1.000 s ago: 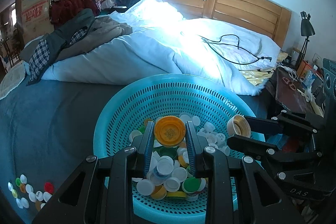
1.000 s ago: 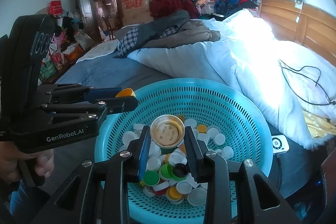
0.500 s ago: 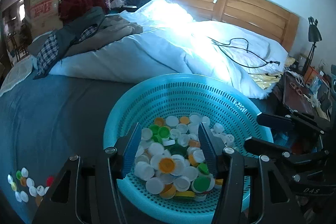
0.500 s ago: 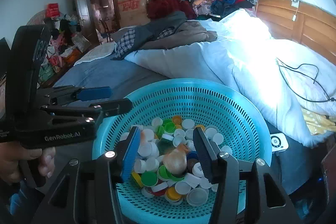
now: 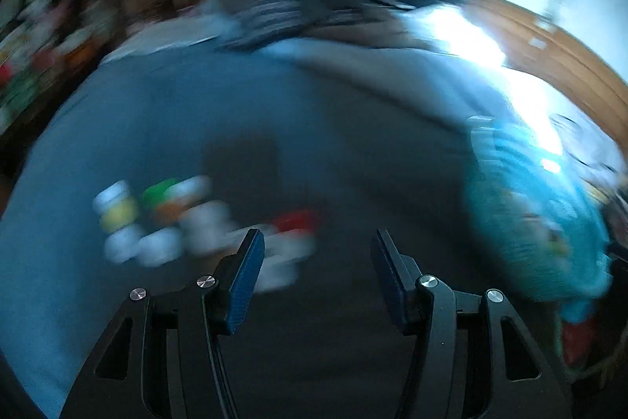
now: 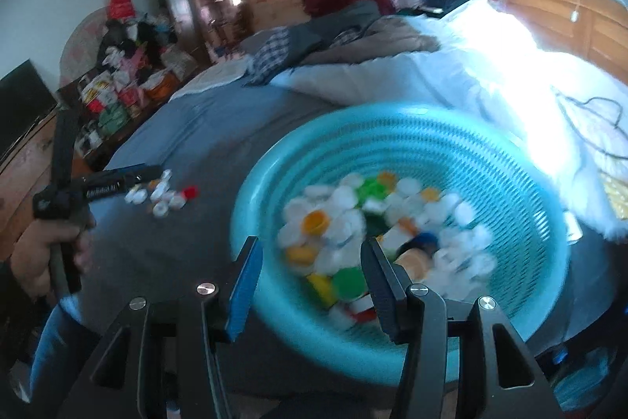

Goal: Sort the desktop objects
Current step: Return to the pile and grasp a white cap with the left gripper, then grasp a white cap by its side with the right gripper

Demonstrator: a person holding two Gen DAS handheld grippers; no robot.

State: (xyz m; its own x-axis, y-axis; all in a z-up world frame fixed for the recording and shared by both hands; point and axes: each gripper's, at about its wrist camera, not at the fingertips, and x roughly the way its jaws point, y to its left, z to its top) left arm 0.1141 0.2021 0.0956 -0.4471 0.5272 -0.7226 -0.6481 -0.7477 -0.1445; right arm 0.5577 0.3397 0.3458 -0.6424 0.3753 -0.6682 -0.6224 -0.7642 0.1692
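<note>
1. Loose bottle caps are lying heaped in the bottom of a turquoise perforated basket, which is filling the lower right of the right wrist view; white caps are the most common, with orange, green, yellow and red ones mixed in.
2. A smaller group of sorted caps is sitting on the blue bedsheet at the lower left of the blurred left wrist view, well apart from the basket, whose rim is showing at that frame's right edge.
3. The left gripper is pointing down at the sheet just right of that group, its jaws standing apart with nothing between them.
4. The right gripper is hanging over the basket's near rim, jaws apart and gripping nothing, with caps showing in the gap.
5. In the right wrist view, a hand at the left edge is gripping the left tool beside the small cap group.
6. A rumpled white duvet is lying at upper right.
</note>
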